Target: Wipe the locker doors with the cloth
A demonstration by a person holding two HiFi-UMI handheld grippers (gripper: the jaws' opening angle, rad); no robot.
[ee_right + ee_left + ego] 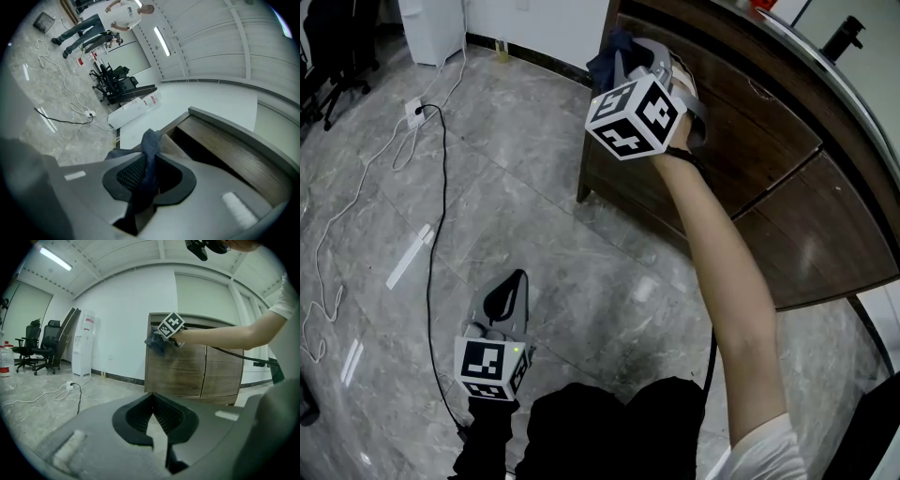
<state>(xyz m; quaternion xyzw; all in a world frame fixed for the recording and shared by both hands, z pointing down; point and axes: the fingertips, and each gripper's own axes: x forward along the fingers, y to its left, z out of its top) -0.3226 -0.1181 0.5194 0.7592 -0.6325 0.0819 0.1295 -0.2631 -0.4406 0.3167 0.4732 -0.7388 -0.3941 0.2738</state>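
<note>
The right gripper (628,58) has a dark blue cloth (605,64) pinched between its jaws and holds it up against the top outer corner of the brown wooden locker door (741,159). The left gripper (517,278) hangs low over the grey marble floor (534,187), well apart from the locker, its jaws closed together on nothing.

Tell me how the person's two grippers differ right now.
The right gripper is shut on a dark cloth; the left gripper is shut on nothing. The right is raised at the wooden locker's top corner; the left hangs low over the floor, away from it. Both are grey two-jaw tools.
</note>
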